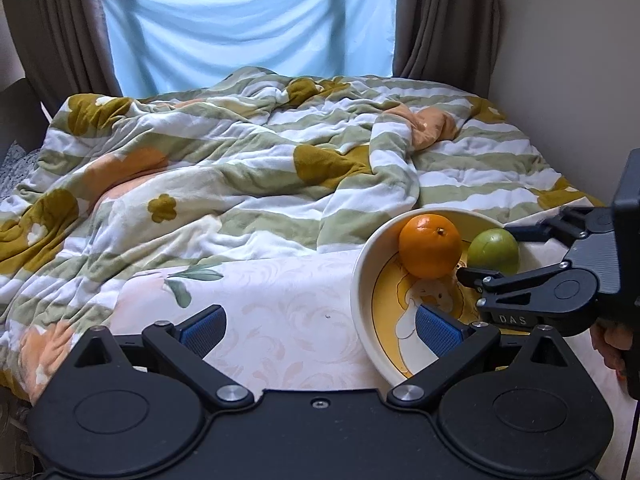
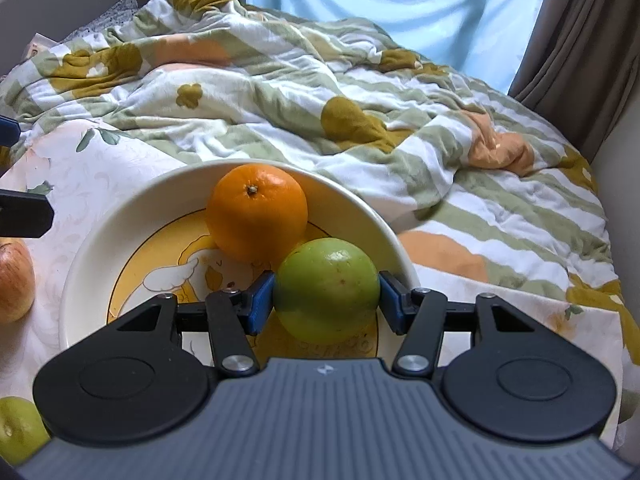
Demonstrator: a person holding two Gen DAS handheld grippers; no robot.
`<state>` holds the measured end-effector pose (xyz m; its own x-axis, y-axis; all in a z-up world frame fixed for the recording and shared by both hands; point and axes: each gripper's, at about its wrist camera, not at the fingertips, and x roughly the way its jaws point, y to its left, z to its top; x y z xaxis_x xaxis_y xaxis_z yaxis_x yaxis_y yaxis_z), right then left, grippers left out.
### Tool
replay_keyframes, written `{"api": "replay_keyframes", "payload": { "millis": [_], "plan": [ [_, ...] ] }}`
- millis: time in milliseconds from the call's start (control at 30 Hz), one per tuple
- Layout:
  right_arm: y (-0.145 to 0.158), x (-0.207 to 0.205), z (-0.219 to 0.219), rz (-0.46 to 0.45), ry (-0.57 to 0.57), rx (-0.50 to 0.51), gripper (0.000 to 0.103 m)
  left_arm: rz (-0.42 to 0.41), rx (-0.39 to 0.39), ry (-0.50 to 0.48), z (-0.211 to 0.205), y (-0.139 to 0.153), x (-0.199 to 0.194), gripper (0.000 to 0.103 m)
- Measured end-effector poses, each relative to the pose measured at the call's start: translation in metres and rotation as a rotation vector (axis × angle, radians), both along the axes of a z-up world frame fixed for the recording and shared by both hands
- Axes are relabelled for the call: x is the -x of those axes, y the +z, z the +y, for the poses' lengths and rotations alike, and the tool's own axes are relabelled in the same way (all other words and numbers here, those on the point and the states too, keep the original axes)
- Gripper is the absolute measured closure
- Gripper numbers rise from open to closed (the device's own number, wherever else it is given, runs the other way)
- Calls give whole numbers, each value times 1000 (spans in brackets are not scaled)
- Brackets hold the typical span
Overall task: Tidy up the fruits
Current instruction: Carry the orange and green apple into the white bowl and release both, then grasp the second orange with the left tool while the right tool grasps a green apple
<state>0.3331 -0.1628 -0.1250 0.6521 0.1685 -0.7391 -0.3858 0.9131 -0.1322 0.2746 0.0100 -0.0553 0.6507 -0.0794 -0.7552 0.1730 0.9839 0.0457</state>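
Observation:
A cream bowl (image 2: 100, 236) with a yellow cartoon print lies on the bed and holds an orange (image 2: 257, 212). My right gripper (image 2: 326, 300) is shut on a green fruit (image 2: 326, 288) and holds it inside the bowl, right of the orange. In the left wrist view the bowl (image 1: 362, 280), the orange (image 1: 430, 246), the green fruit (image 1: 494, 250) and the right gripper (image 1: 486, 252) show at the right. My left gripper (image 1: 320, 330) is open and empty, low over the sheet, with its right finger over the bowl's near rim. A red apple (image 2: 14, 280) and a second green fruit (image 2: 18, 428) lie left of the bowl.
A rumpled striped floral quilt (image 1: 240, 160) covers the bed behind the bowl. A pale patterned sheet (image 1: 280, 312) lies under my left gripper. Curtains (image 1: 440, 20) and a blue cloth (image 1: 248, 24) hang at the back, and a wall (image 1: 572, 80) runs along the right.

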Motion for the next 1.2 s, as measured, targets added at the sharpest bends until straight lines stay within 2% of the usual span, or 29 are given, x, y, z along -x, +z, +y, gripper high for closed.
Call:
{"api": "replay_keyframes", "payload": {
  "millis": [67, 100, 167, 300, 500, 867, 1000, 1200],
  "plan": [
    [5, 6, 2, -45, 9, 17, 13, -14, -9, 6, -1, 5, 5, 0],
    [8, 11, 2, -73, 7, 28, 0, -29, -14, 8, -2, 8, 8, 0],
    [15, 21, -2, -107, 18, 12, 0, -50, -17, 7, -4, 15, 15, 0],
    [27, 30, -9, -83, 4, -7, 0, -69, -15, 15, -7, 28, 27, 0],
    [62, 54, -29, -50, -36, -82, 0, -101, -12, 27, -15, 48, 52, 0],
    [119, 130, -62, -63, -101, -141, 0, -201, -6, 83, -21, 82, 131, 0],
    [135, 156, -63, -83, -94, -154, 0, -228, 8, 125, -16, 88, 155, 0],
    [144, 181, -54, -79, -69, -187, 0, -249, 11, 180, 0, 86, 186, 0]
  ]
}}
